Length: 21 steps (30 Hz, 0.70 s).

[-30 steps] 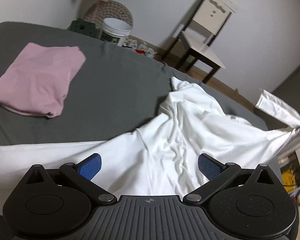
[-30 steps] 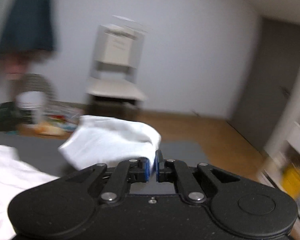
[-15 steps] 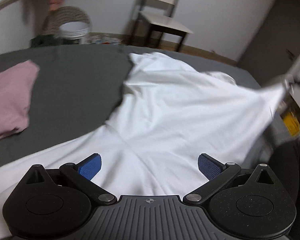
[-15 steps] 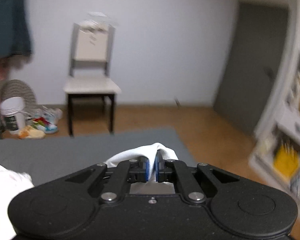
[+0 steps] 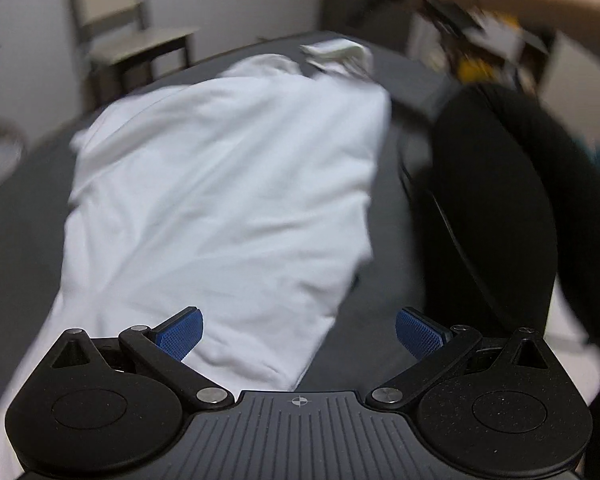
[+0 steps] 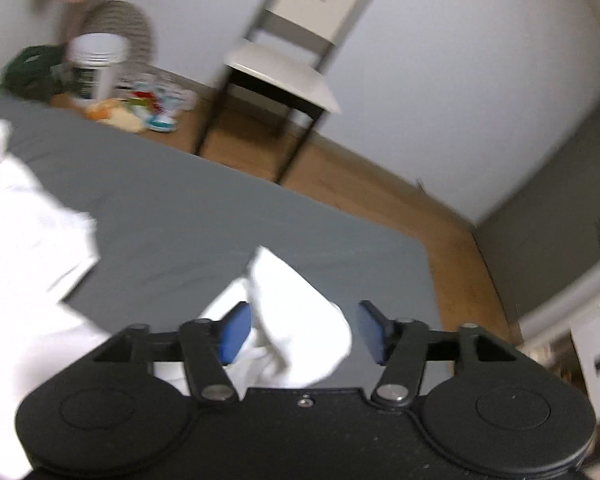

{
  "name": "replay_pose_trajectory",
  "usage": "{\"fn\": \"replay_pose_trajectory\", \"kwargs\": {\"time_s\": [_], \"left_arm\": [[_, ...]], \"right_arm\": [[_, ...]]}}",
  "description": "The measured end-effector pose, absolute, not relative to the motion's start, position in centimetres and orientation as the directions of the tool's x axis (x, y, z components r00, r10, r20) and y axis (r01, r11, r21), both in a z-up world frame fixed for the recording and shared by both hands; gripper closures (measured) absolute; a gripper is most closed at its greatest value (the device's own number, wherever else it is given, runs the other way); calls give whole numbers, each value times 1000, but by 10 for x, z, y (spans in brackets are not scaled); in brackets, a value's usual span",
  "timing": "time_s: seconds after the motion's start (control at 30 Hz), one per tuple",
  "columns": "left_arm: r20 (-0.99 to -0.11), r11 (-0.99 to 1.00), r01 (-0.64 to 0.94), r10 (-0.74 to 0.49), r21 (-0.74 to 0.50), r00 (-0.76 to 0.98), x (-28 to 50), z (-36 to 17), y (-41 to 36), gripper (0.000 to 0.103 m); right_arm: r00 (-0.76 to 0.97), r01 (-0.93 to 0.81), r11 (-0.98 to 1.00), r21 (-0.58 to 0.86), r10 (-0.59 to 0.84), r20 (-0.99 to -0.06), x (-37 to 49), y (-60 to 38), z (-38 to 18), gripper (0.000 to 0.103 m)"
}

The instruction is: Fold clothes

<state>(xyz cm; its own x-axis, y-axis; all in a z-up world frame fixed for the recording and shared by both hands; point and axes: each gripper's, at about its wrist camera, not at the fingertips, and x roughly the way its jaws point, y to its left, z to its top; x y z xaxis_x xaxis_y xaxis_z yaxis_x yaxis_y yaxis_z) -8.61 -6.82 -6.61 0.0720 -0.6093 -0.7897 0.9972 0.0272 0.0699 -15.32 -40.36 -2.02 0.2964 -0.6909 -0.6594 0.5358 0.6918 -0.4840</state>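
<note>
I see a grey bed [image 6: 188, 216] reaching to a wooden floor [image 6: 364, 184]. A white-seated chair [image 6: 288, 68] stands against the wall [image 6: 460, 60]. Left of it sit a white tub [image 6: 98, 64] and blurred shoes [image 6: 160, 108].

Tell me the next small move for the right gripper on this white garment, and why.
Probably close the right gripper on the white sleeve end lying between its open jaws, then draw it toward the garment's body. The white garment lies spread on the grey bed with that end sticking out.
</note>
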Motion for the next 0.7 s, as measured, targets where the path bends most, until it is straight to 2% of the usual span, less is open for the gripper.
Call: {"fn": "replay_pose_trajectory", "kwargs": {"time_s": [0.1,0.17,0.2,0.3,0.37,0.4,0.43,0.5,0.57,0.63,0.7], "left_arm": [[-783,-109,950,-597,293,173,-119,-72,-77,0],[-783,-160,907,-575,390,236,-135,-74,-85,0],[-785,-176,892,-563,417,256,-141,-75,-89,0],[-784,-194,868,-548,457,290,-153,-74,-99,1],[-784,-183,866,-540,465,307,-156,-75,-103,10],[-789,-181,869,-532,460,307,-156,-76,-103,23],[-795,-179,872,-524,455,306,-156,-78,-104,44],[-810,-172,882,-501,439,306,-153,-84,-105,64],[-830,-185,898,-488,398,268,-150,-90,-101,70],[-842,-173,919,-488,353,231,-146,-93,-98,88],[-847,-108,954,-497,279,191,-134,-91,-98,95]], "right_arm": [[449,377,826,-420,-559,-697,-162,-356,-4,39],[529,248,894,-373,-448,-721,-166,-323,6,34],[546,183,914,-363,-401,-735,-166,-306,7,31],[586,-8,942,-335,-267,-765,-162,-255,8,31],[586,-86,946,-313,-206,-784,-153,-228,10,31],[581,-122,948,-295,-173,-796,-146,-218,9,31],[572,-158,950,-271,-136,-809,-138,-212,4,31],[541,-239,943,-233,-70,-838,-125,-197,-1,30],[505,-324,917,-232,-40,-862,-117,-180,-8,30],[465,-413,879,-238,-22,-885,-112,-162,-17,30],[446,-504,827,-249,2,-895,-111,-149,-23,30]]}}
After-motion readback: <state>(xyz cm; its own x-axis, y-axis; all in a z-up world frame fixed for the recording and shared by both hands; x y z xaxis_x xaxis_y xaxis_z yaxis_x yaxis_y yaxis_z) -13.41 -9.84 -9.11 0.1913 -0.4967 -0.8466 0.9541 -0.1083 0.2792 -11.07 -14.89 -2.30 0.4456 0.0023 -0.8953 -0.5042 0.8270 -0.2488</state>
